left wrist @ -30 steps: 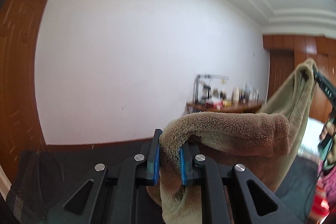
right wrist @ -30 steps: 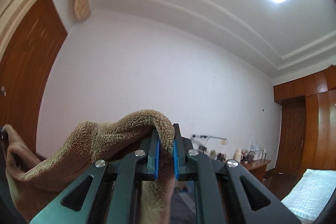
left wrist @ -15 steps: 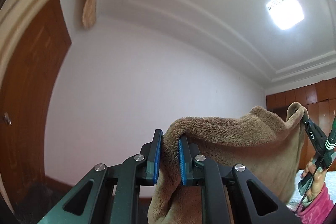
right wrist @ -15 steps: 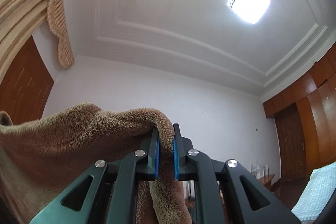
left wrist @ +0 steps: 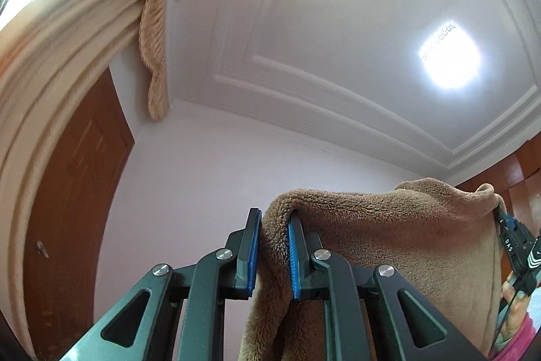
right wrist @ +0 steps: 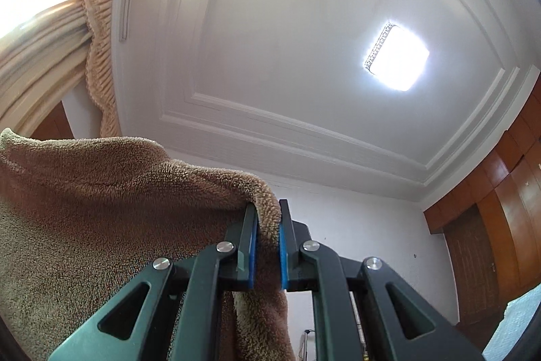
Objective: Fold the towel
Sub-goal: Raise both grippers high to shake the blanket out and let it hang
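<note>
A fluffy tan towel [left wrist: 389, 225] is stretched in the air between both grippers, and both cameras tilt up at the ceiling. My left gripper [left wrist: 274, 225] is shut on one top corner, the cloth pinched between its blue pads. My right gripper [right wrist: 268, 219] is shut on the other top corner of the towel [right wrist: 101, 208], which spreads away to the left and hangs down. In the left wrist view the right gripper [left wrist: 503, 222] shows at the far right edge, held by a hand [left wrist: 514, 303] in a pink sleeve. The towel's lower part is out of view.
A white panelled ceiling with a bright square lamp [left wrist: 448, 60] fills the upper views. Beige curtains [left wrist: 67, 39] hang at the left above a brown wooden door [left wrist: 74, 192]. Wooden wardrobes [right wrist: 500, 225] line the right wall, and a pale bed corner [right wrist: 517, 323] shows low right.
Both grippers have risen and tilted upward with the towel still held. The table and desk have dropped out of view and the ceiling now fills the frames. The towel's top edge has stretched tauter.
</note>
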Motion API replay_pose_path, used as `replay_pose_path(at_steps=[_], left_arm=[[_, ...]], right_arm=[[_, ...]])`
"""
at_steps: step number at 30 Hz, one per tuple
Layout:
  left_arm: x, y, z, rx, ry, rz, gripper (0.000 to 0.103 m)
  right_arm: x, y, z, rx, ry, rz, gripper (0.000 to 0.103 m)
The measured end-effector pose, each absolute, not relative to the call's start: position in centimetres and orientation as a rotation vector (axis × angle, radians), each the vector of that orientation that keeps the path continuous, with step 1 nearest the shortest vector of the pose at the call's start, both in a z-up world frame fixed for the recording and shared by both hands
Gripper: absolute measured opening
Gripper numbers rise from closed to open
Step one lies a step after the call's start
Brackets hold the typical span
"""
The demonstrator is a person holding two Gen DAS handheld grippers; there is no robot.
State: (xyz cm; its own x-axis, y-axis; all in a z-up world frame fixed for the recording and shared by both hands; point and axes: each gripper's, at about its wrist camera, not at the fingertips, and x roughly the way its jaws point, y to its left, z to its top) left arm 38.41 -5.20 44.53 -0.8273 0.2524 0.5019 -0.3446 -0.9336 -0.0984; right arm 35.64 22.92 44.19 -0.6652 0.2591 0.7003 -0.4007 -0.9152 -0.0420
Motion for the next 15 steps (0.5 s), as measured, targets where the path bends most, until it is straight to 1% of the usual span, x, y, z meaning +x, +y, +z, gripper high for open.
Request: replay_pose_path(at_steps=[8,10,15], left_arm=[[48.6,-5.5,47.3,0.983,-0.13,2.776,0.016],[49.6,-5.6,48.0,1.036,-0.114,2.785,0.016],[51.0,-6.0,46.8,1.042,-0.114,2.8,0.016]], right_arm=[[41.2,22.5,45.3,1.184,-0.237,2.528,0.011],[42.2,22.2,45.1,1.213,-0.24,2.514,0.011],[44.1,21.3,44.3,1.268,-0.262,2.479,0.012]])
